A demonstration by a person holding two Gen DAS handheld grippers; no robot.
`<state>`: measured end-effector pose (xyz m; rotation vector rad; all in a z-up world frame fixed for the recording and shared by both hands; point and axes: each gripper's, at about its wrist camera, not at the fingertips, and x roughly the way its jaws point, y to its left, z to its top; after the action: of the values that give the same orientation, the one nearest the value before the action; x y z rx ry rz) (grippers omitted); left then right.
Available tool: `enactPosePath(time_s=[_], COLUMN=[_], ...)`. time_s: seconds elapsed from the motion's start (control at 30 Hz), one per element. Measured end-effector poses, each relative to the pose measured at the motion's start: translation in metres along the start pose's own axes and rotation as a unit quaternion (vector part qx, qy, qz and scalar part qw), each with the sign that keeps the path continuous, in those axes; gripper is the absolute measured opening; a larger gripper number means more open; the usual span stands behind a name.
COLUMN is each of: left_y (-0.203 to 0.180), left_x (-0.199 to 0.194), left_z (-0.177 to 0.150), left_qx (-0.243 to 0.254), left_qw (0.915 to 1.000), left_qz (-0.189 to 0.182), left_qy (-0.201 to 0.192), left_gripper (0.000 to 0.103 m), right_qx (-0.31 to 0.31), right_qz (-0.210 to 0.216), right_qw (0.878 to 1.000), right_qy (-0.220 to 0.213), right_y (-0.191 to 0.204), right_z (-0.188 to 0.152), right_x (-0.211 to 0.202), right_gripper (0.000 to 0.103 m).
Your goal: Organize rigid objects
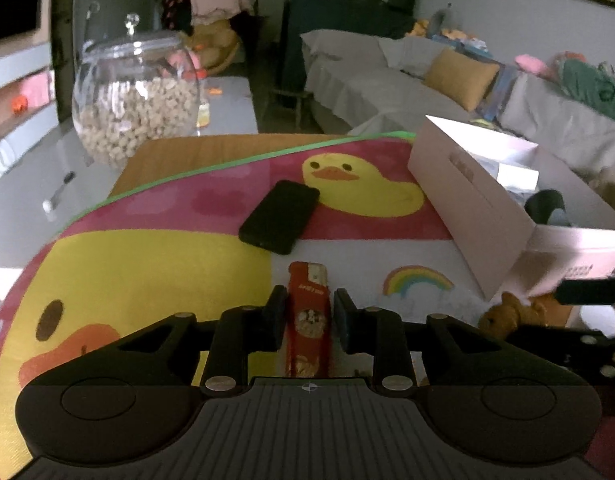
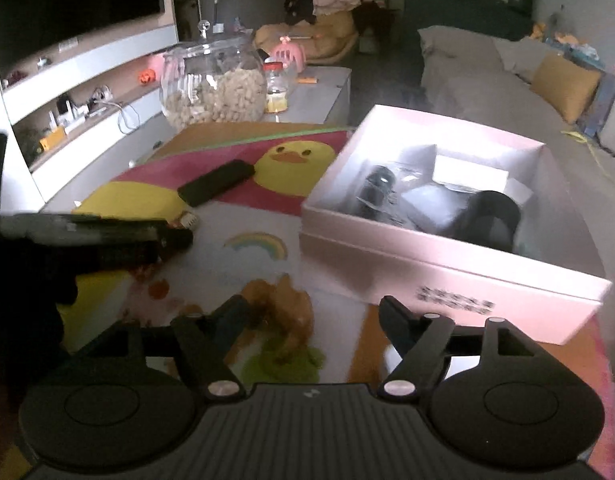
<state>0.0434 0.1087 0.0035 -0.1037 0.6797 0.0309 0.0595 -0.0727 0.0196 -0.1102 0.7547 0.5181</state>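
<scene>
**Two tongs, one lighter and a small bear**

Two views, taken in turn. From the left wrist we see our left tongs (image 1: 309,312) narrowed round a red lighter (image 1: 307,312) that lies lengthwise on the duck-print mat (image 1: 147,280); the pads sit close at its sides, the right one with a sliver of gap, so we judge it flanked, not yet gripped. It is a slim, hard plastic stick with a metal cap and a printed label: light, stiff, a little slick, best pinched across its flat mid-body. A black phone (image 1: 279,216) lies beyond it, and the pink box (image 1: 467,200) stands to the right.

From the right wrist, our right tongs (image 2: 311,312) gape wide and hold nothing, hovering over a small brown bear figure (image 2: 287,312) on the mat, blurred. We judge it light; grip its body. The box, open, already holds dark items.
</scene>
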Motion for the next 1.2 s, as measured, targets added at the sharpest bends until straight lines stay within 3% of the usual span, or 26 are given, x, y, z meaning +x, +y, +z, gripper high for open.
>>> enactPosePath(time_s=[0.1,0.13,0.17,0.27,0.4,0.6,0.77,0.93,1.1,1.13,1.17,1.2], left_y=[-0.004,-0.004,-0.004,-0.004,-0.011,-0.031,-0.062,-0.106,-0.132,-0.133,-0.134,-0.131], left_x=[-0.004,-0.005,-0.007,-0.012,-0.024,-0.061,-0.084,-0.063,-0.024,-0.018,-0.014,-0.01], left_z=[-0.004,-0.005,-0.006,-0.009,-0.015,-0.011,0.037,0.101,0.138,0.138,0.137,0.135], left_qx=[0.014,0.016,0.017,0.026,0.043,0.059,0.077,0.095,0.086,0.085,0.085,0.086], left_qw=[0.9999,0.9998,0.9998,0.9996,0.9986,0.9928,0.9781,0.9649,0.9673,0.9687,0.9698,0.9709], left_qz=[0.004,0.003,0.002,-0.005,-0.026,-0.095,-0.156,-0.199,-0.201,-0.193,-0.187,-0.182], left_qy=[-0.007,-0.008,-0.008,-0.009,-0.014,-0.044,-0.115,-0.143,-0.129,-0.13,-0.131,-0.129], left_gripper=[0.027,0.027,0.027,0.026,0.026,0.026,0.026,0.026,0.027,0.027,0.027,0.027], right_qx=[-0.015,-0.022,-0.027,-0.015,0.009,0.035,0.045,0.056,0.058,0.056,0.053,0.05], right_qz=[0.015,0.015,0.02,0.041,0.052,0.037,0.007,-0.042,-0.066,-0.073,-0.075,-0.076], right_qw=[1.0,1.0,0.999,0.999,0.999,0.998,0.992,0.984,0.979,0.978,0.978,0.977], right_qy=[0.003,0.009,0.02,0.022,0.007,-0.031,-0.116,-0.164,-0.183,-0.185,-0.189,-0.195], right_y=[0.008,0.01,0.01,0.002,-0.018,-0.046,-0.067,-0.083,-0.092,-0.094,-0.096,-0.096], right_z=[0.0,-0.001,-0.002,-0.006,-0.014,-0.025,-0.004,0.024,0.044,0.044,0.044,0.043], right_x=[0.011,0.013,0.016,0.005,-0.025,-0.085,-0.129,-0.128,-0.111,-0.109,-0.108,-0.106], right_gripper=[0.073,0.061,0.042,0.029,0.029,0.029,0.029,0.029,0.03,0.04,0.058,0.064])
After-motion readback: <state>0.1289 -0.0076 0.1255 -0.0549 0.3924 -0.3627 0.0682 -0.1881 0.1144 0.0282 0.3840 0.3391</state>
